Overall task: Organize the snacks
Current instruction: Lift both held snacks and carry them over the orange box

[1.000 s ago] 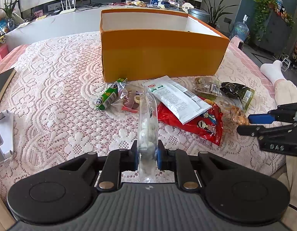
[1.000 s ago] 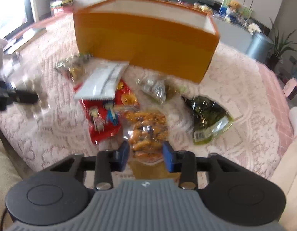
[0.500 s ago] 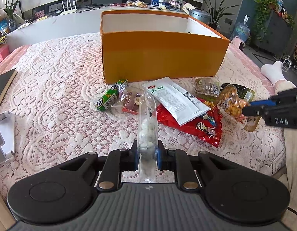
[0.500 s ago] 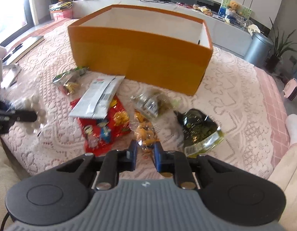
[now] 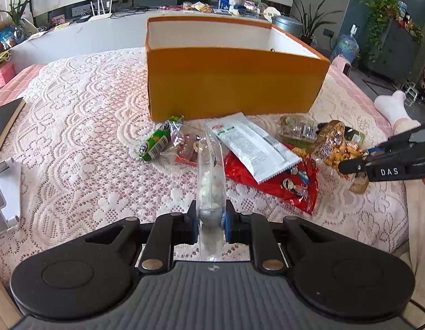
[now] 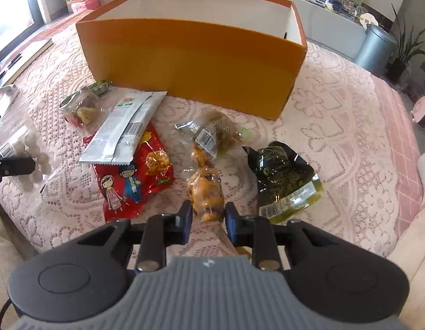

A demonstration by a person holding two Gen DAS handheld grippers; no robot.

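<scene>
An open orange box (image 5: 234, 82) stands at the back of the lace-covered table; it also shows in the right wrist view (image 6: 196, 60). My left gripper (image 5: 211, 221) is shut on a clear bag of white balls (image 5: 211, 181), held above the table. My right gripper (image 6: 206, 216) is shut on a clear bag of orange nuts (image 6: 205, 192), lifted off the cloth; the same bag (image 5: 342, 154) shows in the left wrist view. On the cloth lie a red packet (image 6: 130, 176), a white packet (image 6: 127, 126), a dark green packet (image 6: 284, 176), and a green-labelled bag (image 5: 157, 145).
A clear bag of brownish snacks (image 6: 212, 132) lies in front of the box. A white stand (image 5: 6, 192) and a dark board (image 5: 3, 121) sit at the table's left edge. A foot in a white sock (image 5: 394, 110) is at the right.
My right gripper closed on the bag of orange nuts and lifted it off the cloth. My left gripper has kept hold of its bag and barely moved.
</scene>
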